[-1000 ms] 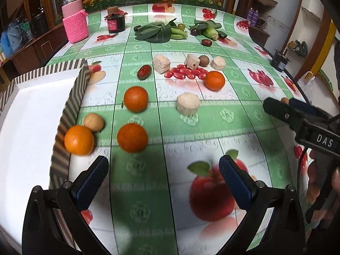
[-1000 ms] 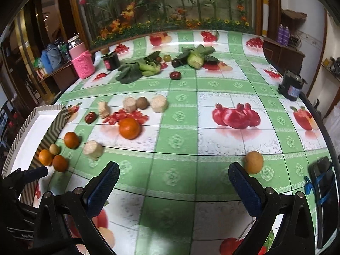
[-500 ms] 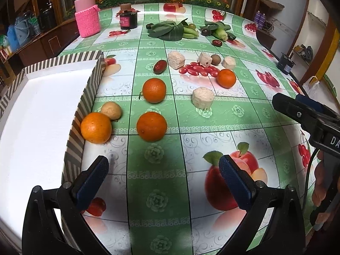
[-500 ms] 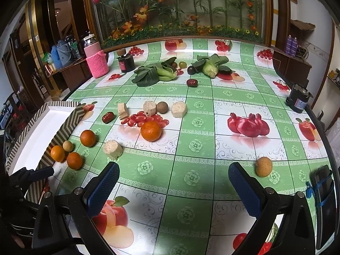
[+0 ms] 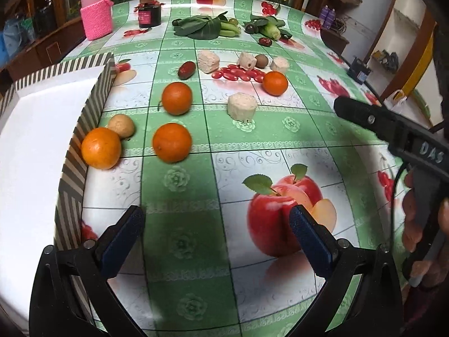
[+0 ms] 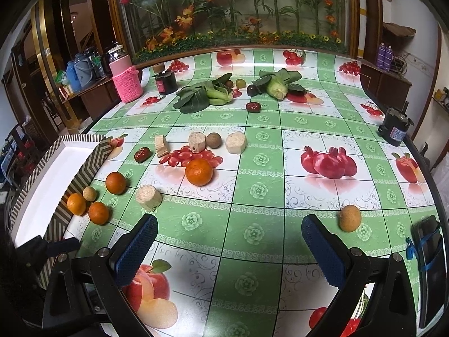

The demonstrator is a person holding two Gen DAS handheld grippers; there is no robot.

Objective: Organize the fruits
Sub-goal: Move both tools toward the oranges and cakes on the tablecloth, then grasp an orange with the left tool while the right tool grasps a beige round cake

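Observation:
Several oranges lie on the fruit-print tablecloth: one [image 5: 101, 148] against the striped white box [image 5: 31, 146], one [image 5: 171, 142] beside it, one [image 5: 176, 98] farther back, one [image 5: 275, 83] near the red dates. A small tan fruit [image 5: 121, 125] touches the first orange. Another tan fruit [image 6: 350, 218] lies alone at the right. My left gripper [image 5: 216, 241] is open and empty above the table, nearer than the oranges. My right gripper [image 6: 228, 248] is open and empty, near the table's front.
Pale root chunks [image 5: 242, 106], red dates [image 5: 186, 70], leafy greens [image 6: 202, 95], a pink-sleeved jar [image 6: 126, 80] and a dark jar [image 6: 166, 81] lie farther back. A black device [image 6: 394, 127] stands at the right edge. A phone [image 6: 429, 269] lies front right.
Both grippers have pulled back and risen, so the table objects look farther off. The left view has swung to show more of the table and less of the box. Nothing was grasped.

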